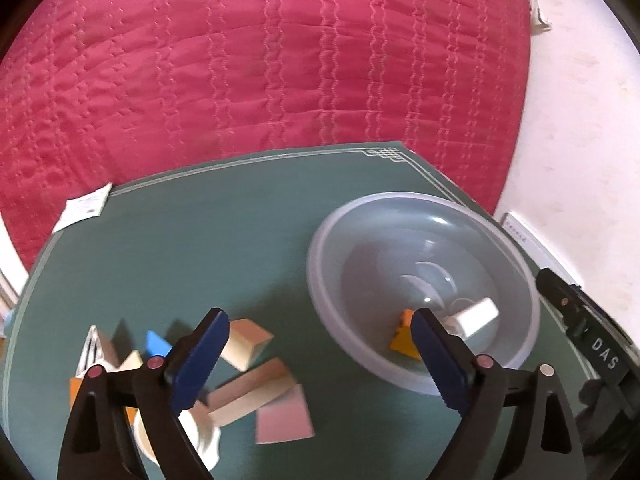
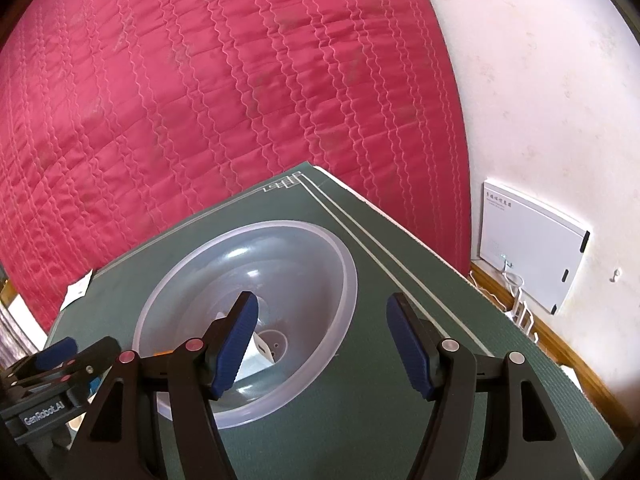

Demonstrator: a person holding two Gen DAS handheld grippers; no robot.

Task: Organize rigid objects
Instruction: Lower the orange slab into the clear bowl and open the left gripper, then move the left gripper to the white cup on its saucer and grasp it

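A clear plastic bowl (image 1: 424,240) stands on the green mat (image 1: 200,240); it holds an orange block (image 1: 402,342) and a white block (image 1: 478,314). Left of it lie several loose blocks: wooden bars (image 1: 252,394), a tan cube (image 1: 248,342), a blue wedge (image 1: 156,342), a pink square (image 1: 284,420), a white cup (image 1: 204,436). My left gripper (image 1: 320,324) is open and empty above the mat between blocks and bowl. My right gripper (image 2: 322,308) is open and empty over the bowl's right rim (image 2: 348,268); the white block (image 2: 256,354) shows behind its left finger.
A red quilted bed cover (image 1: 260,60) lies behind the mat. A paper card (image 1: 84,208) sits at the mat's far left corner. A white box (image 2: 532,240) leans on the wall at the right. The left gripper's body (image 2: 52,376) shows at the right wrist view's lower left.
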